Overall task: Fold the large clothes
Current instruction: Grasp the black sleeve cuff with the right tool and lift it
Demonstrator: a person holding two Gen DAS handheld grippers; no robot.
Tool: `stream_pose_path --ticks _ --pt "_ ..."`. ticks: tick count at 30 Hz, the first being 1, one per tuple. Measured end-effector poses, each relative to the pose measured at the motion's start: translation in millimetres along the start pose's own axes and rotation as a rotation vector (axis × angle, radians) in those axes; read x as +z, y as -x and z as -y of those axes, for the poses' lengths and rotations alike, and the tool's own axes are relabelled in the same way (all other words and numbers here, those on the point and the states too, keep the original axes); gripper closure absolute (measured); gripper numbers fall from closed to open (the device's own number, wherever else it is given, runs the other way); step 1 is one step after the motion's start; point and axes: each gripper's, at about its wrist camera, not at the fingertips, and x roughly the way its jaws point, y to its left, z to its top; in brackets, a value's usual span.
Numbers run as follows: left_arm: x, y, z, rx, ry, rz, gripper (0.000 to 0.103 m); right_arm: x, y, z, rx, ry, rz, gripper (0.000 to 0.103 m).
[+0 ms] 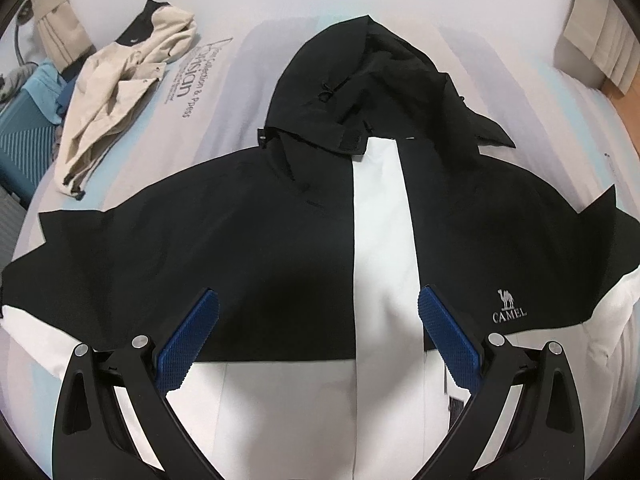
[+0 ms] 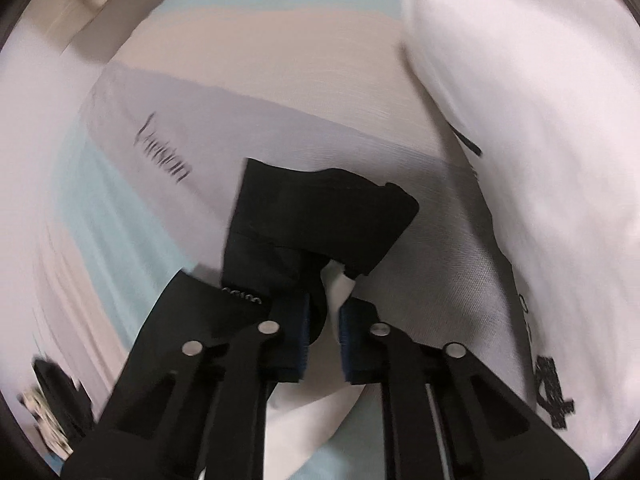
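Jacket (image 1: pixel 280 216), black and white, lies spread on the bed (image 1: pixel 224 92), hood away. Left hand-held gripper (image 1: pixel 318 344) hovers above its front, jaws spread wide, empty. Right hand-held gripper (image 2: pixel 323 320) pinches the sleeve cuff (image 2: pixel 316 220), jaws pressed together.

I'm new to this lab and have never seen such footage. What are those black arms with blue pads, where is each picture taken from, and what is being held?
No robot here: a person holds a two-finger gripper in each hand, each with a wide-angle camera looking along its fingers. One picture is from the left gripper, which is open and hovers over a black and white hooded jacket spread flat on a striped bed sheet. A beige jacket lies crumpled further back. The other picture, blurred, is from the right gripper, shut on a black sleeve cuff with white fabric, apparently the jacket's sleeve end.
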Motion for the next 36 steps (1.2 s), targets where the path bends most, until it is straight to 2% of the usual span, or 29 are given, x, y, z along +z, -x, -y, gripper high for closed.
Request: stream_pose_path --ticks 3,6,9,10,15,18,23,27,36 --pt "-5.5 12.9 -1.7 0.022 -0.004 0.005 0.006 -1.9 13.0 -17.7 0.015 0.082 0.009 0.095" --pt "-10.3 27.0 -7.3 0.029 0.009 0.011 0.006 -10.2 44.4 -36.3 0.033 0.231 0.049 0.095" --pt "-13.5 34.9 -16.2 -0.003 0.042 -0.02 0.006 -23.9 67.3 -63.9 0.061 0.333 0.082 0.095" --pt "-13.6 39.1 -19.3 -0.001 0.046 -0.02 0.006 -17.2 64.0 -90.4 0.065 0.353 0.087 0.095" --pt "-15.2 58.5 -42.3 0.024 0.084 -0.018 0.006 -66.3 105.1 -116.3 0.124 0.435 0.138 0.095" --pt "-17.9 61.0 -65.7 0.025 0.114 -0.016 0.006 -107.4 125.7 -148.5 0.136 0.501 0.183 0.095" --pt "-21.6 57.3 -122.3 0.016 0.145 -0.016 0.006 -201.5 142.3 -217.7 0.174 0.586 0.207 0.096" --pt "-26.7 64.0 -188.4 0.031 0.13 0.011 0.006 -286.6 158.9 -281.9 0.21 0.648 0.206 0.096" --pt "-42.6 81.8 -345.9 0.061 0.195 0.033 0.006 -469.3 184.3 -428.5 0.291 0.791 0.177 0.097"
